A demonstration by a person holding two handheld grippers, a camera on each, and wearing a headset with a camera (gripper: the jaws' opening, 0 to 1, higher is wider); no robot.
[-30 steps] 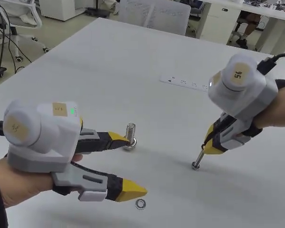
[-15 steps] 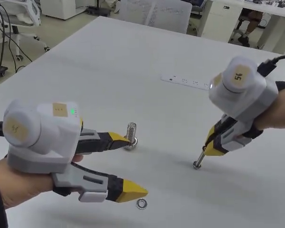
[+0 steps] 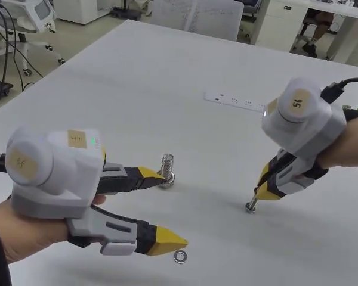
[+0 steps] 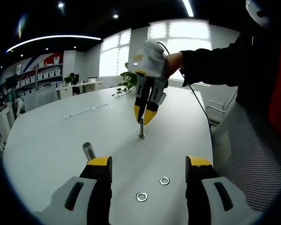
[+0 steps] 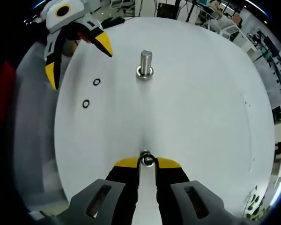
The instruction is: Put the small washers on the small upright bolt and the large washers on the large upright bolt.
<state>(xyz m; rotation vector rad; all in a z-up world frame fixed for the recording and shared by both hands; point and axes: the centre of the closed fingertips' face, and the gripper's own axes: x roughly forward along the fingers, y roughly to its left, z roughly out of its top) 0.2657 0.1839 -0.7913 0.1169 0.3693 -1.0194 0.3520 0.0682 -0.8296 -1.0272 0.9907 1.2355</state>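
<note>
Here the left claw gapes wide, and two loose washers lie flat on the table just ahead, between its jaws. Just beyond its left jaw, one large bolt stands upright. Farther ahead, the right claw is clenched on the top of one small bolt, likewise vertical.

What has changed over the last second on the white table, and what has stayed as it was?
The right gripper has come down along the thin upright steel bolt, its close-set jaws about the bolt's top, so less of the shaft shows. The left gripper stays open beside the thick threaded upright bolt, and the steel ring washer near it has not moved.
</note>
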